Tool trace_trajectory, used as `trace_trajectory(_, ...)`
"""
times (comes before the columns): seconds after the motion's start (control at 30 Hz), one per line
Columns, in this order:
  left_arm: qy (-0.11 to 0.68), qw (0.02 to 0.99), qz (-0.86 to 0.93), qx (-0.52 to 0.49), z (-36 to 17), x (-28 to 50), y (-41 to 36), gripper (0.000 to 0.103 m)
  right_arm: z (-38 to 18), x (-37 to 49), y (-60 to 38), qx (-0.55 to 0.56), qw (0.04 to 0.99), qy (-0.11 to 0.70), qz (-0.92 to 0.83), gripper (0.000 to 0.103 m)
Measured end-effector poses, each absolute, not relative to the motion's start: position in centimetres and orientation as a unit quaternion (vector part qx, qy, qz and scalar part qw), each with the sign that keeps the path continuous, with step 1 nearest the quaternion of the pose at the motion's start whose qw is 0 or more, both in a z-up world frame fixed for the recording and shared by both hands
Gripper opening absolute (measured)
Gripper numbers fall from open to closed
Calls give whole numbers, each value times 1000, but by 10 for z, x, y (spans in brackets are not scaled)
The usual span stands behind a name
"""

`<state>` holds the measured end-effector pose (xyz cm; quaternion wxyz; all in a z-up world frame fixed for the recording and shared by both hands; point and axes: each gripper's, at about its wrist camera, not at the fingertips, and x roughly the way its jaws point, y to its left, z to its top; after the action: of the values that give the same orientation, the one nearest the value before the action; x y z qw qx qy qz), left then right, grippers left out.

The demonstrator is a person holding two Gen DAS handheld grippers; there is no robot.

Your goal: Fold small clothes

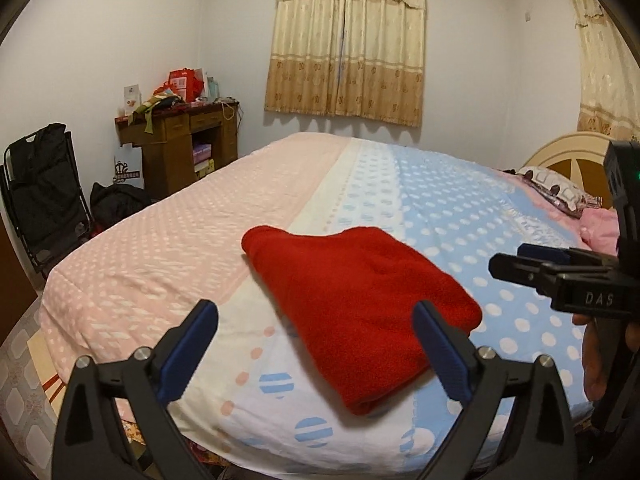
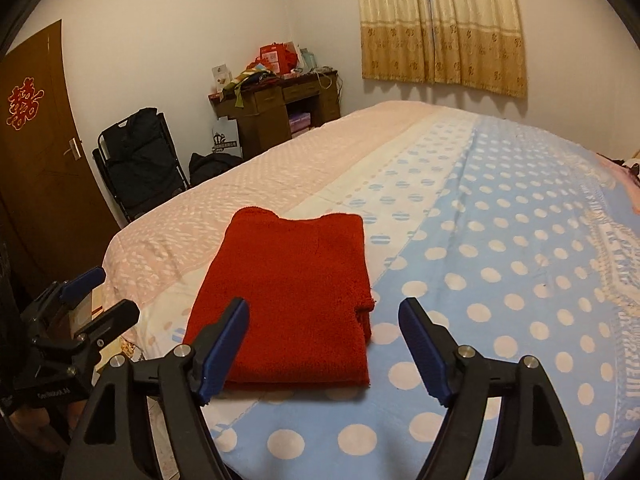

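On the bed's dotted quilt (image 2: 500, 280) near its front edge we see the red garment (image 2: 292, 300) lying as a neat folded rectangle, so with our left gripper (image 1: 316, 344) and right gripper (image 2: 324, 344) both released and empty, the folding looks essentially finished.

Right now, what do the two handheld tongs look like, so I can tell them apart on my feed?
They look alike. The left tongs and right tongs both have black angular plastic arms, silver round pivot screws and ribbed dark blue pads. The right one's side reads "DAS" in pale letters, and a small green light glows on its body.
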<state>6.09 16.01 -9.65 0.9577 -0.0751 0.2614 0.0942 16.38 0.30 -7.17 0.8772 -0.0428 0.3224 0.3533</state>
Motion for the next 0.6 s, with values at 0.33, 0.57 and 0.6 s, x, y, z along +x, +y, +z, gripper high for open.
trace_trajectory(0.33, 251, 961, 92, -73, -92, 54, 156, 100, -67, 147, -3, -38, 885, 309, 346, 79)
trace_trajectory(0.57, 252, 961, 90, -70, -93, 54, 154, 101, -70, 143, -4, -36, 883, 313, 348, 79)
trace_trajectory(0.6, 253, 961, 90, -69, -92, 54, 154, 101, -70, 143, -4, -36, 883, 314, 348, 79)
